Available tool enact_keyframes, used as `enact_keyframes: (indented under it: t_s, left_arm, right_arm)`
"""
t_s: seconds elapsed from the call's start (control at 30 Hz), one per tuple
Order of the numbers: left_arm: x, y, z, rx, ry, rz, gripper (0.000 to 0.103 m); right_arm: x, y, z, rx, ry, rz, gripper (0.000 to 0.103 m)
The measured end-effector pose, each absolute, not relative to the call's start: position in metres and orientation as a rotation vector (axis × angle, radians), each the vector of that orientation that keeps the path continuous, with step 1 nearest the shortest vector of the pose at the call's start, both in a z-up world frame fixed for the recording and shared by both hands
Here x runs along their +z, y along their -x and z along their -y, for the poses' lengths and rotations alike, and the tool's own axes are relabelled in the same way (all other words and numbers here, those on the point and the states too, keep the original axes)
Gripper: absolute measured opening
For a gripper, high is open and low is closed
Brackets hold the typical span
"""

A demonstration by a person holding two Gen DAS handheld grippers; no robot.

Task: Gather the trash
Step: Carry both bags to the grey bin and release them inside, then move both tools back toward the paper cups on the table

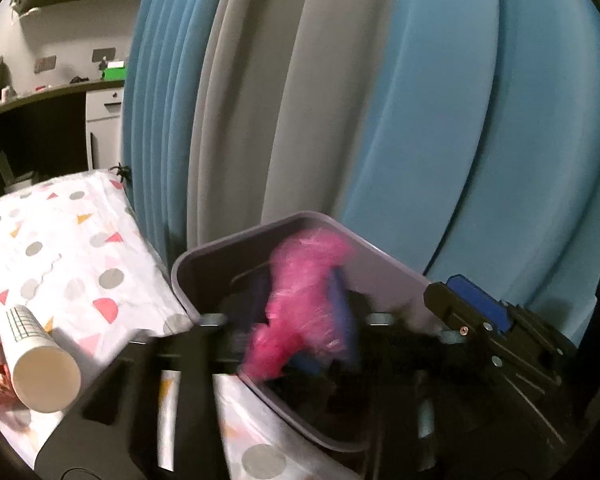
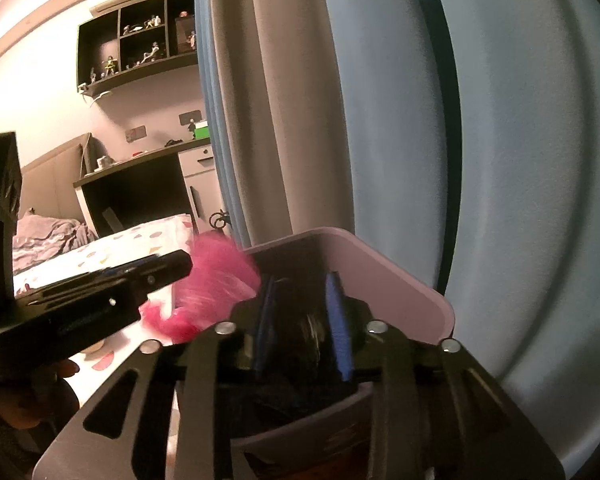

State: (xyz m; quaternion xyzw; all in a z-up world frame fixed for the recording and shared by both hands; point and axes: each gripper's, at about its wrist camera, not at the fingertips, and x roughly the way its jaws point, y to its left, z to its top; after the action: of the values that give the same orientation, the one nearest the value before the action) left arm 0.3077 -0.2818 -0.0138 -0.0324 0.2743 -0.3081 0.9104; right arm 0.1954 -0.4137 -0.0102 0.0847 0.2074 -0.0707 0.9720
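Pink crinkly plastic wrapper, blurred, hangs over the lilac plastic bin, between the left gripper blue pads, jaws apart, not pressing it. Right gripper jaws stand parted at the bin's rim, nothing clamped. Beside the bin lies a white cardboard tube on a spotted bedsheet; blue-grey pleated curtain behind.

The trash bin stands at the edge of the bed, with the curtain hanging right behind it. A crumpled plastic bag sits over the bin's mouth, between the left gripper's parted fingers. A cardboard tube lies on the bed left of the bin, and a desk stands beyond the bed.
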Motion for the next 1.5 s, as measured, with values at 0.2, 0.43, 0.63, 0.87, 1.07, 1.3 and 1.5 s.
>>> enact_keyframes:
  t_s: [0.2,0.43,0.63,0.87,1.07,1.3,1.5]
  left_arm:
    - [-0.011,-0.300,0.262,-0.579,0.095,-0.535,0.093]
    - [-0.004,-0.272,0.234,-0.432,0.049,-0.491,0.097]
    - [-0.007,-0.247,0.203,-0.350,0.061,-0.496,0.097]
    - [-0.011,-0.214,0.164,-0.245,0.044,-0.484,0.097]
    - [-0.013,-0.186,0.110,-0.117,0.049,-0.460,0.097]
    - [-0.018,-0.158,0.045,0.033,0.072,-0.449,0.097]
    - [-0.028,-0.142,-0.014,0.150,0.113,-0.468,0.097]
  right_arm:
    - [-0.007,-0.186,0.418,-0.160,-0.181,-0.405,0.044]
    - [0.004,-0.155,0.410,-0.182,-0.168,-0.333,0.082]
    - [0.006,-0.139,0.397,-0.157,-0.169,-0.335,0.086]
    - [0.011,-0.123,0.372,-0.111,-0.170,-0.324,0.086]
    - [0.014,-0.116,0.340,-0.032,-0.171,-0.319,0.086]
    - [0.016,-0.112,0.302,0.062,-0.165,-0.330,0.086]
    - [0.014,-0.113,0.265,0.146,-0.152,-0.348,0.086]
